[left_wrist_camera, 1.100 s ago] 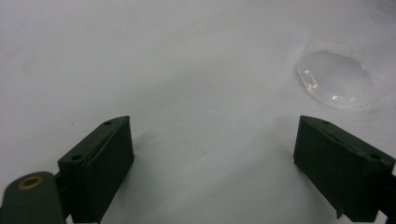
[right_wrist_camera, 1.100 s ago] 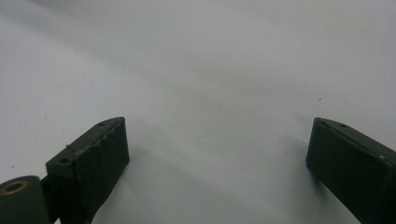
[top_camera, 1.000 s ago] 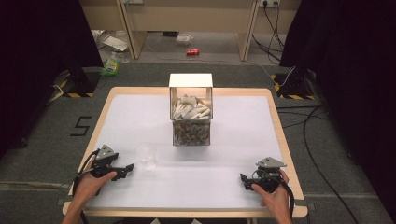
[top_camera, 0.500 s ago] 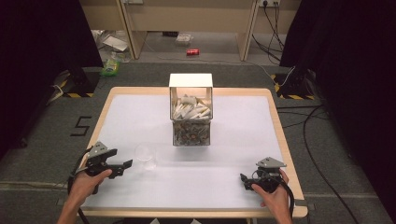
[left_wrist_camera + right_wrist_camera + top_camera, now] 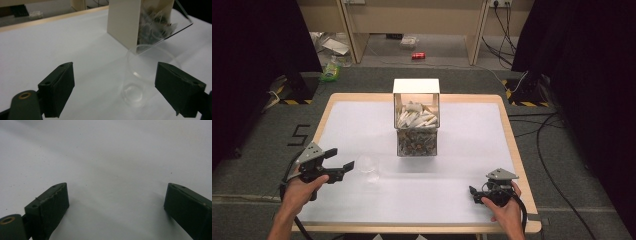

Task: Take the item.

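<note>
A clear plastic cup [image 5: 368, 166] stands upright on the white table [image 5: 462, 145], left of centre. My left gripper [image 5: 341, 162] is open, its jaws pointing right at the cup from just left of it. In the left gripper view the cup [image 5: 147, 75] stands a little ahead of the gripper [image 5: 120, 92], nearer the right jaw, untouched. A clear box [image 5: 416, 120] with a white back holds pale packets above and darker ones below; it stands behind the cup, at the table's centre. My right gripper [image 5: 476, 192] rests open low over the bare table near the front right; its view has the jaws [image 5: 117, 210] wide apart over white surface.
The table's wooden rim [image 5: 507, 125] runs round the white top. On the floor beyond lie a red can [image 5: 418, 55], a green bottle [image 5: 331, 70] and cables [image 5: 557, 130] at the right. Dark curtains flank both sides.
My left gripper has lifted and moved forward and right, closing in on the cup. The right gripper has stayed where it was.
</note>
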Demonstrator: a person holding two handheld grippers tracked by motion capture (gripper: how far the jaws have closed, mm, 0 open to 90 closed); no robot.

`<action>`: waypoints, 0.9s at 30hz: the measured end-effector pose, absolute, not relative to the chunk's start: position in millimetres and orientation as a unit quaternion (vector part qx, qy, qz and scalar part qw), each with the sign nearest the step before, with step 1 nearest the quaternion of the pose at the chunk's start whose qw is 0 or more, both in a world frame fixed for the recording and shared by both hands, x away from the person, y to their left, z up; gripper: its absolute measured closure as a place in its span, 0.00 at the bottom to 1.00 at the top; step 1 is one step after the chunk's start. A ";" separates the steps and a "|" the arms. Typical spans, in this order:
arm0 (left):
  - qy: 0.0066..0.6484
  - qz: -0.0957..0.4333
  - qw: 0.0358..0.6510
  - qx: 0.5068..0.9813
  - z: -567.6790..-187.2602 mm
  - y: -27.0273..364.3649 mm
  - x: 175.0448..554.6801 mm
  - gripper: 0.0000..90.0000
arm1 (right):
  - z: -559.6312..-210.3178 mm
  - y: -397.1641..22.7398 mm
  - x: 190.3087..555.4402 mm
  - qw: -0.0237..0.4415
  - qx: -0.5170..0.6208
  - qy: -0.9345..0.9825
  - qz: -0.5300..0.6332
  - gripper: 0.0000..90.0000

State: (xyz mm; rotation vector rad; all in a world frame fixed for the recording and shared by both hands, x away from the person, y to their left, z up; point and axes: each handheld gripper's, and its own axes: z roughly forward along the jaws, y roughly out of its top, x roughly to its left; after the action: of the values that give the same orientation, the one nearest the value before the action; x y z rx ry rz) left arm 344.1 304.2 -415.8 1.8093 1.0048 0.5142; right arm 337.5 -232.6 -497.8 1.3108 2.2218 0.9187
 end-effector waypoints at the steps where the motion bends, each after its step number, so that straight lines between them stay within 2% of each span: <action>1: 0.408 0.212 0.488 0.742 -411.6 301.5 344.6 0.18 | -497.8 -232.6 337.5 0.200 0.469 0.795 0.329 0.07; 11: 0.378 0.218 0.502 0.746 -385.4 279.9 349.8 0.22 | -497.9 -232.7 337.5 0.200 0.469 0.795 0.329 0.07; 17: 0.368 0.224 0.517 0.740 -373.6 269.7 352.0 0.29 | -498.0 -232.8 337.8 0.201 0.467 0.795 0.330 0.07; 21: 0.360 0.208 0.541 0.731 -363.4 261.5 352.5 0.32 | -498.2 -233.0 338.0 0.202 0.466 0.795 0.331 0.07; 27: 0.343 0.211 0.544 0.736 -347.9 245.8 355.4 0.37 | -498.2 -232.8 337.9 0.202 0.467 0.795 0.331 0.07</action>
State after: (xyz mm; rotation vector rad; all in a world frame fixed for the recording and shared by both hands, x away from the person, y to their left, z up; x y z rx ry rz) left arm 355.4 245.8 -347.9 1.7471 0.8151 0.5009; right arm 337.9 -232.8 -498.2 1.3045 2.2194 0.9243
